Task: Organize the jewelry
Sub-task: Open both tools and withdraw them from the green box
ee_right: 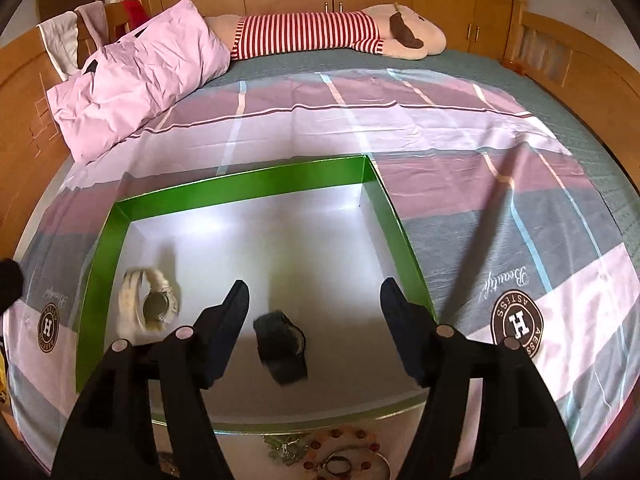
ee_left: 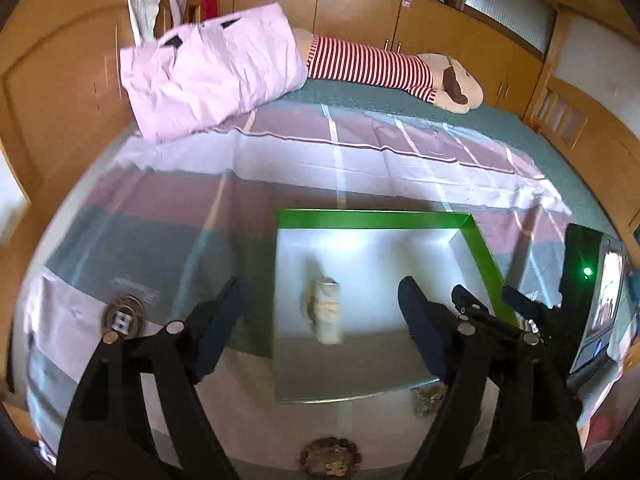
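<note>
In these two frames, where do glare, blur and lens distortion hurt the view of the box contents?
Left wrist: glare washes out the far floor of the green box, and the white watch is smeared by motion blur. Right wrist: sharper, though glare whitens the box's back corners and the black watch looks slightly blurred. Both: fisheye bends the bed edges.

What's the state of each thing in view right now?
left gripper: open, empty, over the box
right gripper: open, empty, over the box
green box: lidless, on the bed
white watch: in the box, lying on its side
black watch: in the box, between the right fingers
beaded bracelet: outside the box, on the sheet
coiled bracelet: outside, left of the box
</note>
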### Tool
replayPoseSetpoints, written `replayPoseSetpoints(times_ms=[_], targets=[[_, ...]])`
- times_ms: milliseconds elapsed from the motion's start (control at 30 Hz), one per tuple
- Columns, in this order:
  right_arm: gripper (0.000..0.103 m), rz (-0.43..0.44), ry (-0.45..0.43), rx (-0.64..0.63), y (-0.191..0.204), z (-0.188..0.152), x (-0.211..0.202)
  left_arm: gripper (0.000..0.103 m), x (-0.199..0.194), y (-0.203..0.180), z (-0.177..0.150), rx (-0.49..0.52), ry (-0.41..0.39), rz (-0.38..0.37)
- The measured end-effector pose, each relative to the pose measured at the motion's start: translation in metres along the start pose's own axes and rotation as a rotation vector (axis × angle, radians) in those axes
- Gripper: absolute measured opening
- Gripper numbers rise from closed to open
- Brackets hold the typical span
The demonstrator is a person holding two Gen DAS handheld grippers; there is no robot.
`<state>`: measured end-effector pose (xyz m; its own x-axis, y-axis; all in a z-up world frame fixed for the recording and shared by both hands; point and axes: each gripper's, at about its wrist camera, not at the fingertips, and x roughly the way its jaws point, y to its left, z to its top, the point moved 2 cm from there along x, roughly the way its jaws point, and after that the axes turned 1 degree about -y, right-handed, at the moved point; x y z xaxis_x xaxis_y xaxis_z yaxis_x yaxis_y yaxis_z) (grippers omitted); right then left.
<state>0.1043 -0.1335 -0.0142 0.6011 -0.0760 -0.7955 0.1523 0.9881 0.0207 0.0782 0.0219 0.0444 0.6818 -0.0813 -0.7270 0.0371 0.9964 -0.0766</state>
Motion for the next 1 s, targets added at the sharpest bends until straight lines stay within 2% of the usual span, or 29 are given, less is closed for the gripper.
replayPoseSetpoints(times_ms=[100, 200, 300, 600, 667, 733, 833, 867, 900, 1000], targets=[[0.071, -0.013, 0.006, -0.016, 0.007, -0.007, 0.001, 0.085, 0.003, 0.0, -0.004, 0.018, 0.038, 0.035], [0.071, -0.021, 0.003, -0.037, 0.014, -0.013, -0.001, 0.085, 0.004, 0.003, -0.005, 0.014, 0.07, 0.029], [0.071, -0.02, 0.005, -0.063, 0.02, -0.018, -0.003, 0.092, -0.004, 0.01, -0.003, -0.016, 0.055, 0.017], [0.074, -0.008, -0.017, -0.073, 0.02, -0.022, -0.007, 0.092, 0.002, 0.019, -0.007, -0.057, 0.093, 0.018], [0.074, -0.001, -0.034, -0.083, 0.021, -0.022, -0.011, 0.092, 0.002, 0.019, -0.009, -0.051, 0.093, 0.049], [0.074, 0.021, -0.046, -0.093, 0.02, -0.023, -0.016, 0.093, 0.001, 0.022, -0.01, -0.057, 0.096, 0.07], [0.078, 0.084, -0.051, -0.108, 0.017, -0.024, -0.023, 0.093, -0.002, 0.026, -0.016, -0.083, 0.115, 0.024], [0.081, 0.135, -0.038, -0.116, 0.017, -0.024, -0.025, 0.093, -0.004, 0.027, -0.019, -0.096, 0.116, 0.02], [0.081, 0.179, -0.029, -0.129, 0.016, -0.024, -0.027, 0.093, -0.006, 0.029, -0.023, -0.112, 0.114, 0.026], [0.081, 0.233, -0.039, -0.181, 0.011, -0.025, -0.042, 0.093, -0.017, 0.036, -0.036, -0.181, 0.086, 0.055]])
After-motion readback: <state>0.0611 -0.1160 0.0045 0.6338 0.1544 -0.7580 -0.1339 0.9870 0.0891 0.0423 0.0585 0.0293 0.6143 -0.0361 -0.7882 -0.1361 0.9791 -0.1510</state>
